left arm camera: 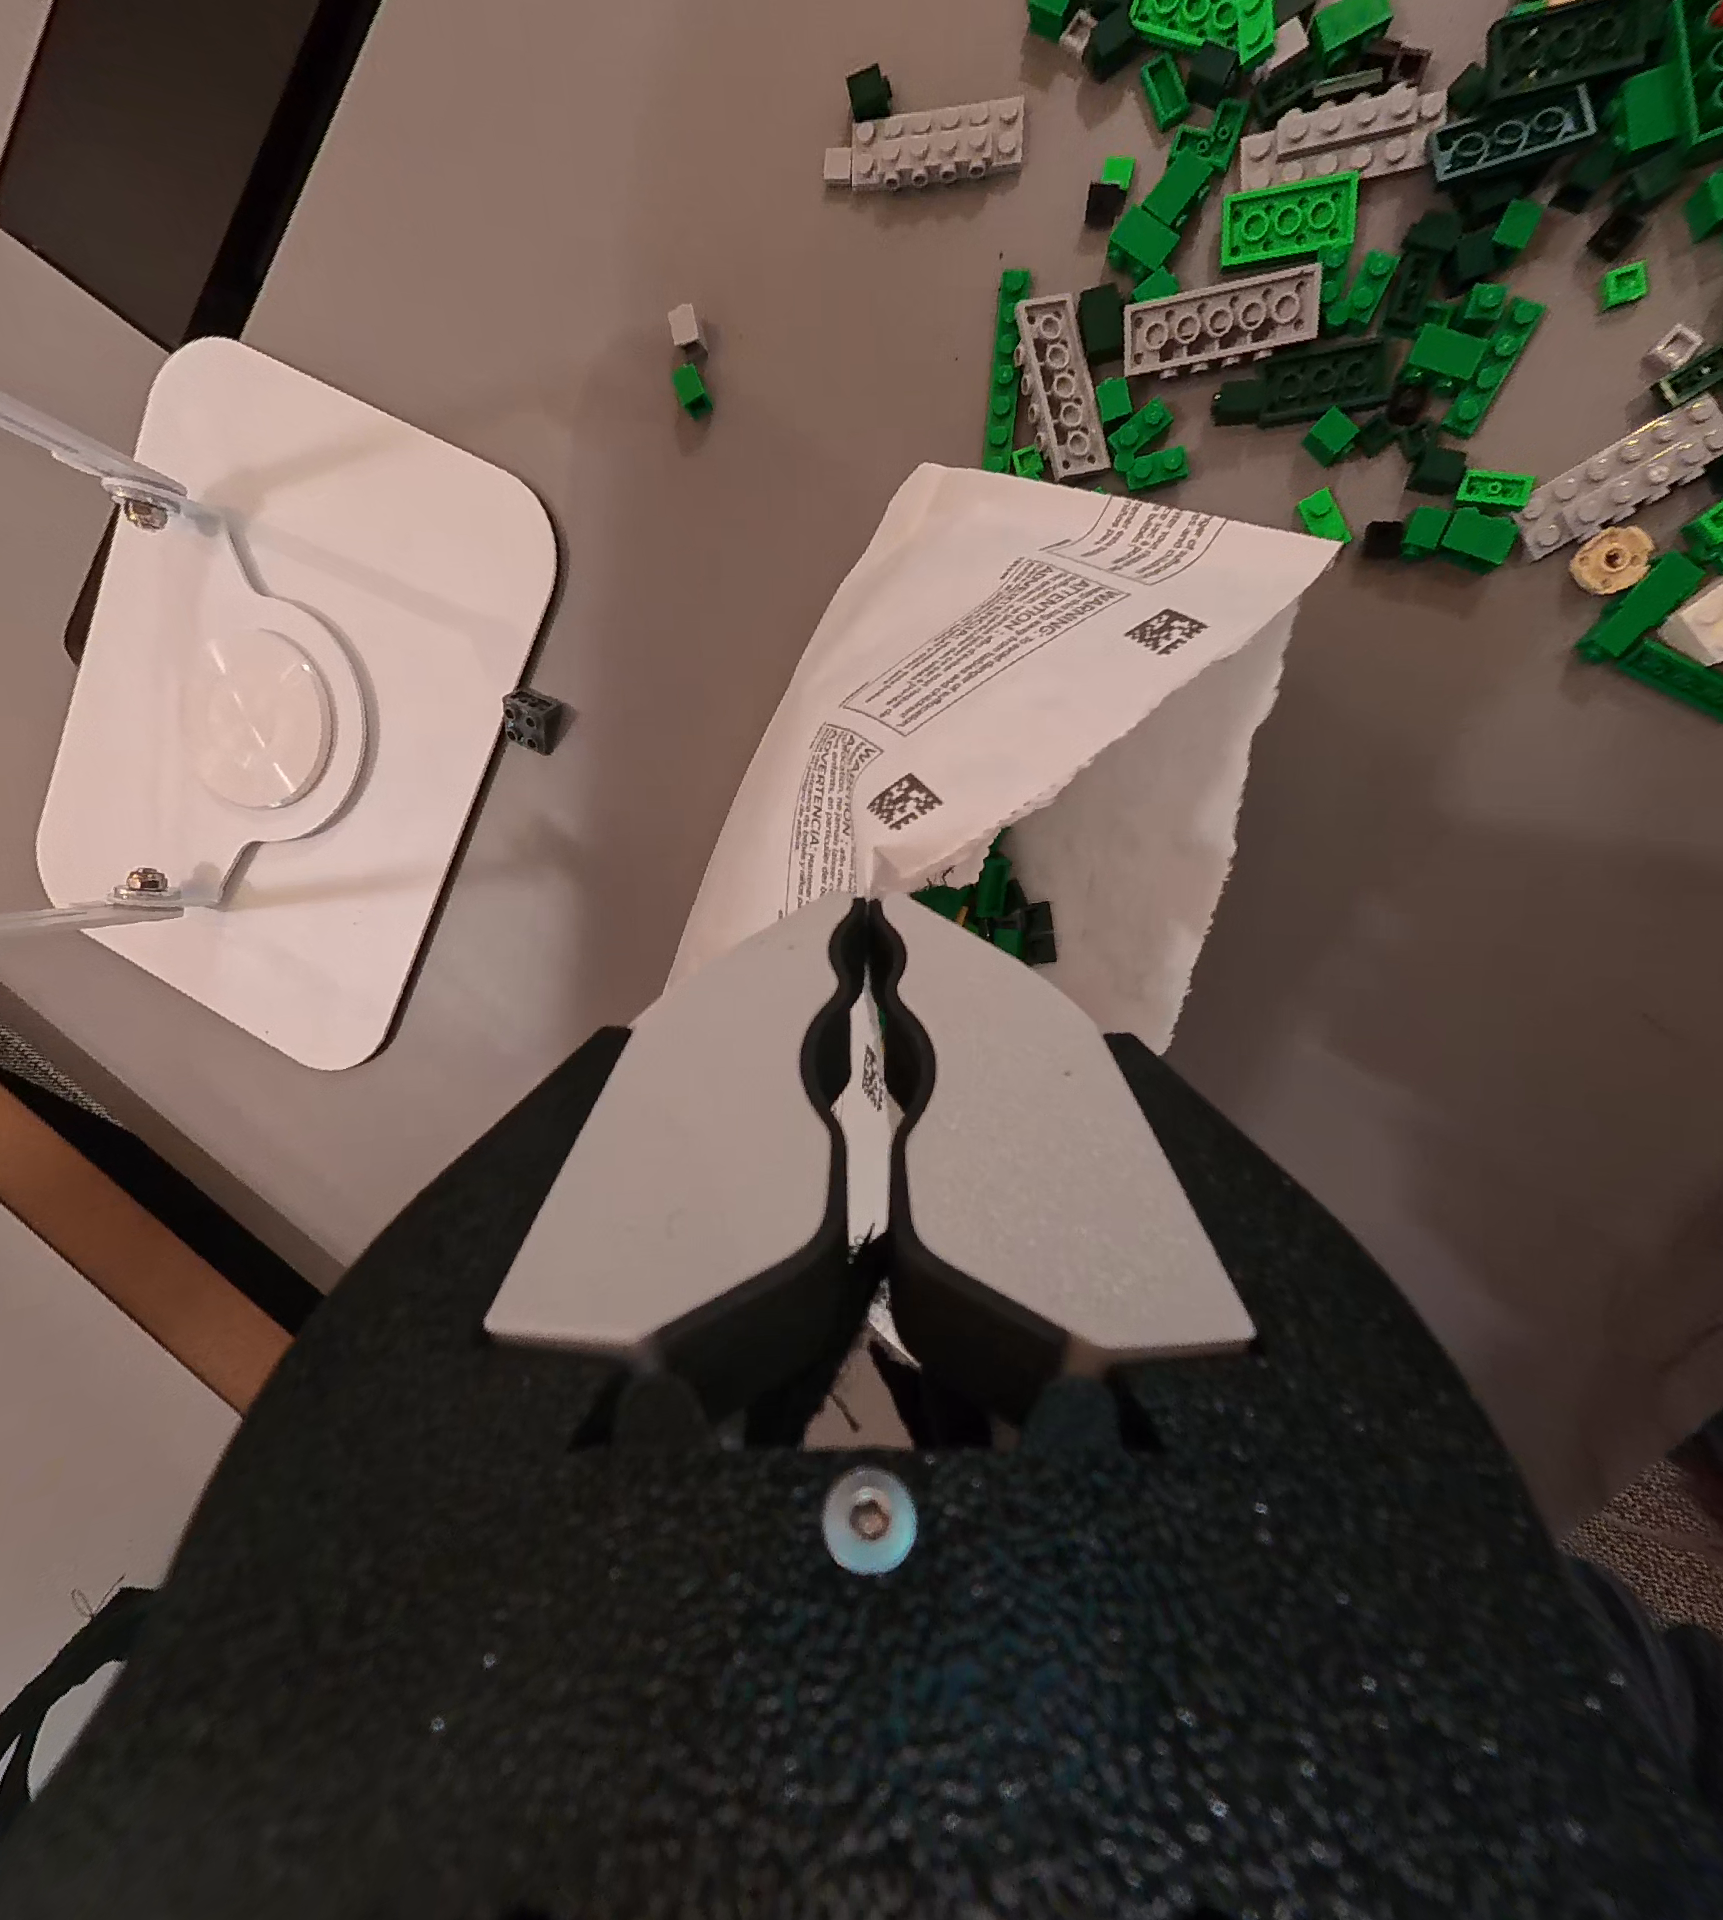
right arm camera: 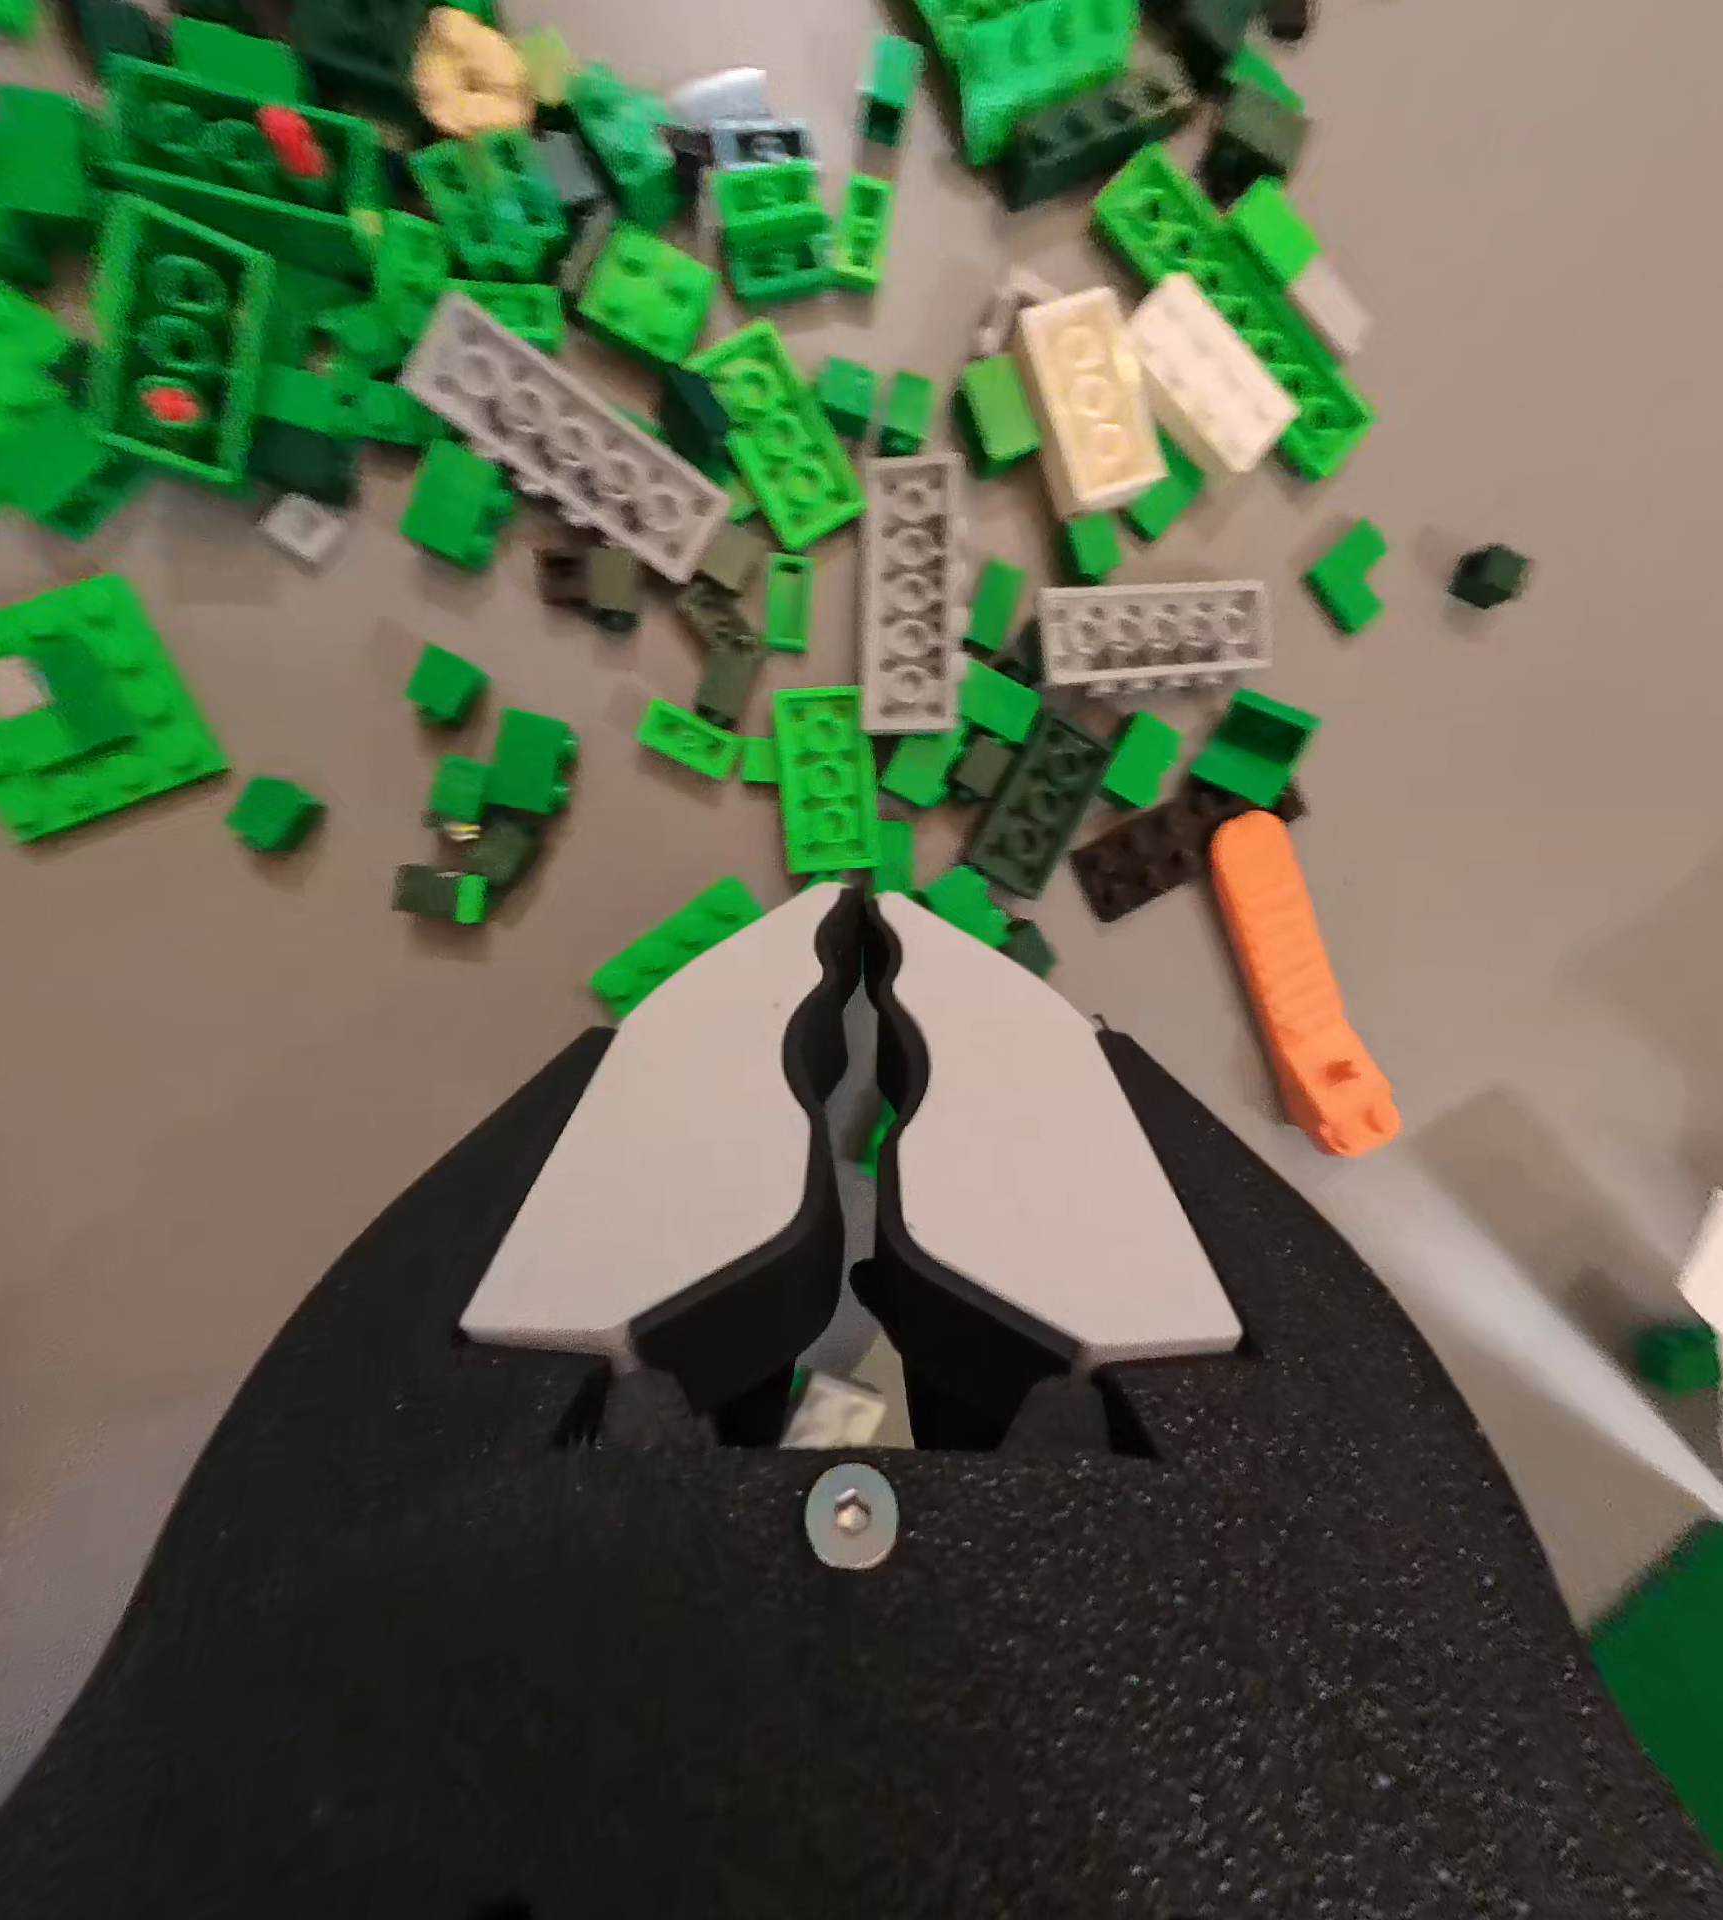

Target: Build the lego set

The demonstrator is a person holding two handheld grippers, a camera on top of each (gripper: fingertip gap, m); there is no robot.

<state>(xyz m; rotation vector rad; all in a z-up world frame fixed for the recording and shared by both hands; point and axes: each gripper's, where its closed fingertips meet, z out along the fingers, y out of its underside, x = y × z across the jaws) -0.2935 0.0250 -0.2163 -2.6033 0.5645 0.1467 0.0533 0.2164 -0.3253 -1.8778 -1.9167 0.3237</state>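
Left gripper (left arm camera: 865,906): my fingers are clamped on the white paper bag (left arm camera: 992,665), pinching its torn edge; paper shows in the slot between the pads.
Bag: thin, limp, crumples and tears easily. A few green pieces (left arm camera: 1002,914) sit in its open mouth at 1 o'clock from my tips. Best held by a flat corner, not the ragged tear.
Right gripper (right arm camera: 859,902): fingers together, nothing visibly between the tips; view is motion-blurred.
Loose bricks (right arm camera: 628,416): spread across the grey table (right arm camera: 213,1039) from 10 to 2 o'clock. Light, rigid, smooth, likely to skid; grip across the long sides.
Orange brick separator (right arm camera: 1293,987): at 3 o'clock, lying flat.
White stand base (left arm camera: 296,707): at 9 o'clock in left view.
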